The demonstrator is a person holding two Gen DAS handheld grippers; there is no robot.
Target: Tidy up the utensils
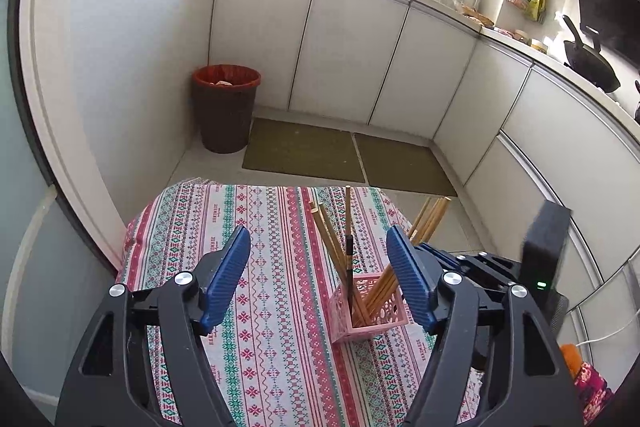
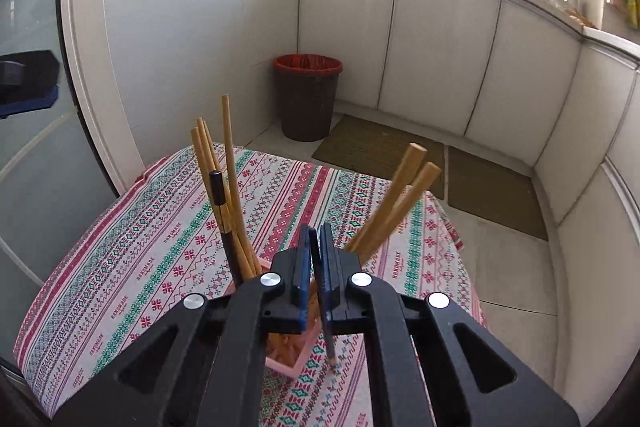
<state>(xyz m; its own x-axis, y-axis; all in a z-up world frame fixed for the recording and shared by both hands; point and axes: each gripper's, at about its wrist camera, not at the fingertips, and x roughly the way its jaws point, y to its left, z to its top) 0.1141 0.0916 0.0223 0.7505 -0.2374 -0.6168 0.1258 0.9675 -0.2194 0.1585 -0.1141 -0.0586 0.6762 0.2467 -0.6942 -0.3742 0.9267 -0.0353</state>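
A pink lattice basket (image 1: pixel 362 319) stands on the patterned tablecloth (image 1: pixel 272 307), holding several wooden chopsticks (image 1: pixel 332 239) and one black one (image 1: pixel 349 259). My left gripper (image 1: pixel 320 259) hovers open just short of the basket, with nothing between its blue pads (image 1: pixel 236 259). My right gripper (image 2: pixel 316 233) is directly over the basket (image 2: pixel 294 357), shut on a thin dark chopstick (image 2: pixel 329 345). That chopstick's tip reaches down to the cloth beside the basket's right wall. Wooden chopsticks fan out left (image 2: pixel 230 163) and right (image 2: pixel 400 195) of the jaws.
The table's far edge (image 2: pixel 340 167) drops to a tiled floor with two olive mats (image 1: pixel 304 155). A dark bin with a red liner (image 1: pixel 226 107) stands in the corner. White cabinets (image 1: pixel 348 55) curve along the right, and a wok (image 1: pixel 592 67) sits on the counter.
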